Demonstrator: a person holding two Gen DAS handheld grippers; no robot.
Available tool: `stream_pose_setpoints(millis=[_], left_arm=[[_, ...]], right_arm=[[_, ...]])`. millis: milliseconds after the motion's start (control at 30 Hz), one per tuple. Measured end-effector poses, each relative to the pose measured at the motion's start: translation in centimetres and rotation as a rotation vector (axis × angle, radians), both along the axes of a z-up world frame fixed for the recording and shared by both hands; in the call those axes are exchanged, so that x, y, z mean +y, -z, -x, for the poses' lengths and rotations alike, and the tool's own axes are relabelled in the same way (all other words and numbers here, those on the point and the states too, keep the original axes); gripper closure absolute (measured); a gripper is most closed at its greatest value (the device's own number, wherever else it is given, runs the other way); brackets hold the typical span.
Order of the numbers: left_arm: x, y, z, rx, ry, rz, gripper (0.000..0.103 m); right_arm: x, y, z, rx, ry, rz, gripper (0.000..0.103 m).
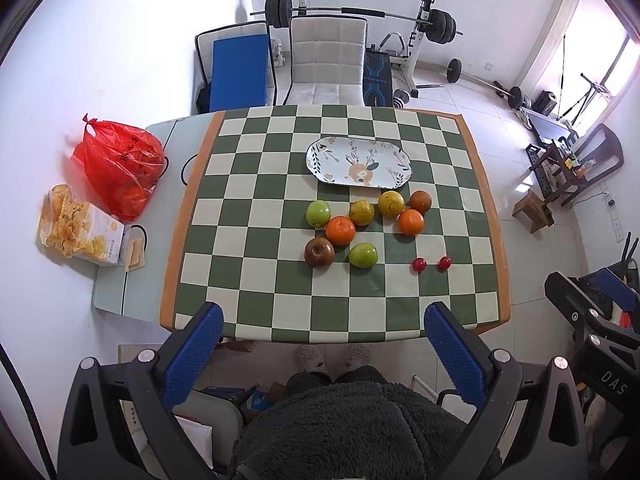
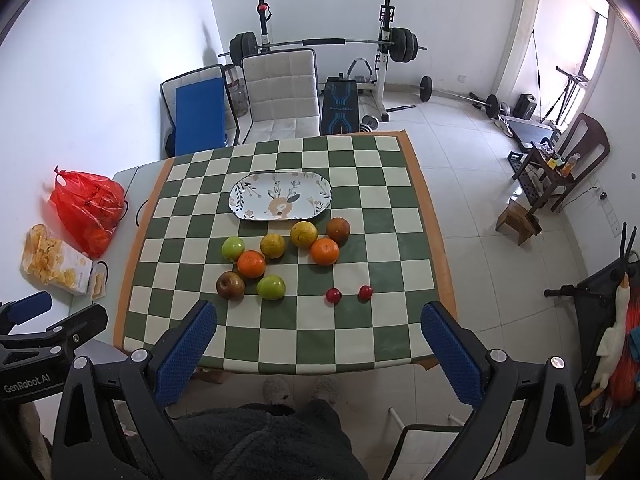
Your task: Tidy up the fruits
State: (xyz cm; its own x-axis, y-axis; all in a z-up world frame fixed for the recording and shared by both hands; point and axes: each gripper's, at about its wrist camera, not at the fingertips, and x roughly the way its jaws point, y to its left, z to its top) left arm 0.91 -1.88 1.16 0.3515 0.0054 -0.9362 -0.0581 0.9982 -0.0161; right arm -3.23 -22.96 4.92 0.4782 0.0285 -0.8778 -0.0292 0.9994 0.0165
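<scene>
Both grippers' jaws spread, empty; left gripper (image 2: 24,312) beside snack box (image 2: 60,268) only in R-wrist view.

home: barbell rack (image 1: 360,12), dining table (image 1: 256,216), chair (image 1: 326,60)

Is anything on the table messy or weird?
Nothing is spilled or broken. The fruits all lie loose on the green-and-white checkered tablecloth, while the oval deer-patterned plate holds nothing. The dark reddish-brown apple looks dull and blotchy, maybe bruised.
</scene>
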Motion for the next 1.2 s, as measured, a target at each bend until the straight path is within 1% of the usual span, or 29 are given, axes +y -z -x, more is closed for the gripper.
stream_pose_setpoints(millis=[67, 133, 700, 733, 867, 900, 967, 1067, 1100, 1133, 1200], left_arm=[[0.1, -0.2, 0.2, -0.004, -0.003, 0.001, 0.000], [1.1, -1.2, 0.5, -0.008, -0.006, 0.004, 0.000], [2.0, -1.6, 1.0, -0.020, -0.014, 0.009, 0.000], [2.0, -1.8, 0.8, -0.019, -0.015, 0.009, 0.000], [2.1, -1.6, 0.8, -0.033, -0.024, -0.001, 0.000], [2.1, -1.3, 0.9, -0.046, -0.035, -0.013, 0.000], [2.4, -0.6, 0.0, -0.095, -0.068, -0.062, 0.000], [3.2, 1.6, -1.7, -0.159, -0.137, -0.179, 0.000], [3.5, 2.5, -2.6, -0.171, -0.163, -0.231, 0.000], [3.9, 3.4, -3.3, -0.173, -0.179, -0.266, 0.000], [4.7, 5.7, -5.2, -0.155, -0.207, -0.331, 0.000]], right_arm=[[0.0, 0.0, 0.1, -0.001, 0.000, -0.001, 0.000], [0.0, -0.1, 0.0, -0.001, -0.001, 0.000, 0.000], [-0.2, -0.1, -0.3, -0.004, -0.002, -0.006, 0.000], [0.8, -0.5, -0.6, -0.004, -0.002, -0.005, 0.000], [1.0, -0.7, -1.0, -0.006, -0.002, -0.010, 0.000], [1.0, -0.7, -1.1, -0.005, 0.001, -0.013, 0.000], [0.9, -0.7, -1.4, -0.013, 0.008, -0.028, 0.000], [0.7, 0.0, -2.8, -0.044, 0.020, -0.064, 0.000], [0.6, 0.9, -3.7, -0.044, 0.024, -0.078, 0.000], [0.6, 2.2, -4.7, -0.039, 0.026, -0.097, 0.000], [0.5, 5.3, -6.2, -0.020, 0.023, -0.116, 0.000]])
